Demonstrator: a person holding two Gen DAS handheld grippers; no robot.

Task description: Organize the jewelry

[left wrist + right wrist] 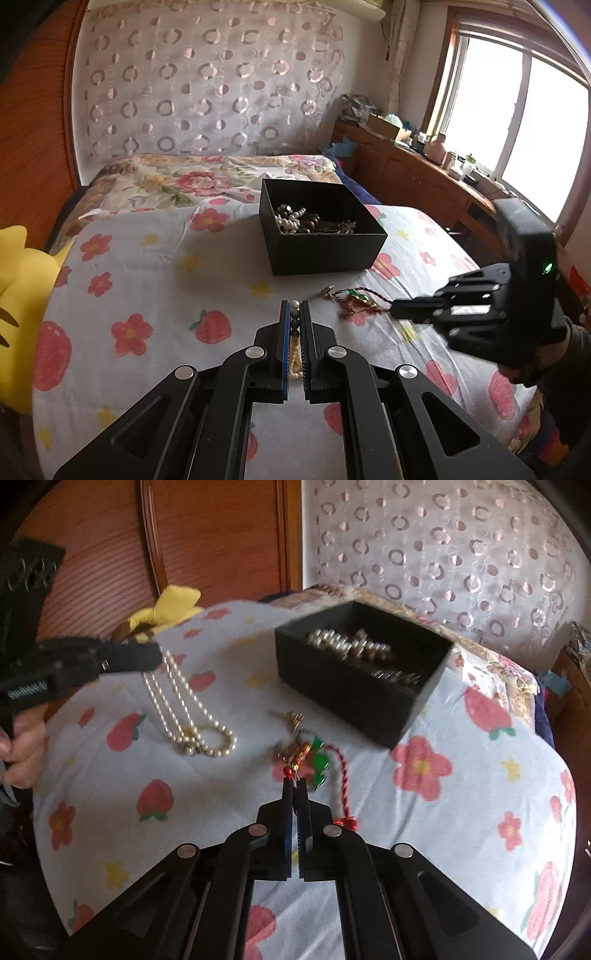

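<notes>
A black open box [321, 236] holding several bead and pearl pieces sits on the flowered bedsheet; it also shows in the right wrist view [354, 686]. My left gripper [294, 308] is shut on a pearl necklace [184, 709], whose loops hang down onto the sheet. A red-cord pendant with a green charm [314, 760] lies in front of the box, also seen in the left wrist view [358, 297]. My right gripper [294, 784] is shut, pinching this pendant's red end at its tips.
A yellow plush toy [18, 288] lies at the bed's left edge. A wooden wardrobe [207, 535] stands behind. A wooden cabinet with clutter [417, 162] runs under the window at right. A folded floral quilt [207, 177] lies behind the box.
</notes>
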